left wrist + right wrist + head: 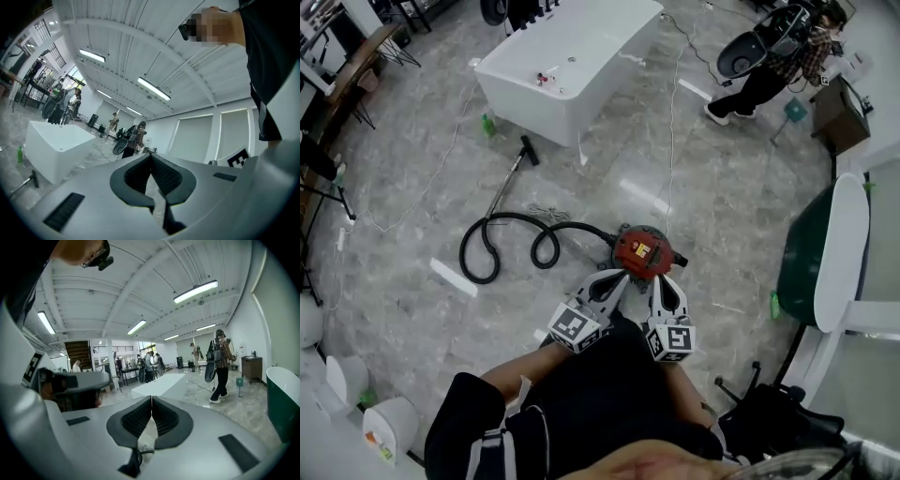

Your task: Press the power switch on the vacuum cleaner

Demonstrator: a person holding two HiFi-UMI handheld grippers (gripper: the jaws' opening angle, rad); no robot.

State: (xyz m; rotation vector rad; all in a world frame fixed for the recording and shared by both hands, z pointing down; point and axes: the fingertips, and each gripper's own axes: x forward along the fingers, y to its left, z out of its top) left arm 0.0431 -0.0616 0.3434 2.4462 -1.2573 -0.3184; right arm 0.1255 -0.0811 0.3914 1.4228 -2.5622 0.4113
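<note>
The red canister vacuum cleaner [643,251] sits on the grey floor just ahead of me, and its black hose [516,242] loops off to the left to a wand and floor nozzle [529,150]. My left gripper [622,275] is shut with nothing in it, its tips near the canister's near-left edge. My right gripper [660,277] is also shut and empty, its tips at the canister's near-right edge. In the left gripper view the left gripper [150,157] points up into the room with jaws meeting. The right gripper [151,399] looks the same in its own view. Neither gripper view shows the vacuum.
A white bathtub [572,66] stands beyond the vacuum, with a green bottle [488,125] beside it. A green tub with a white rim [825,253] is at the right. A person [769,66] stands far right. Cables cross the floor; white bins [389,427] sit near left.
</note>
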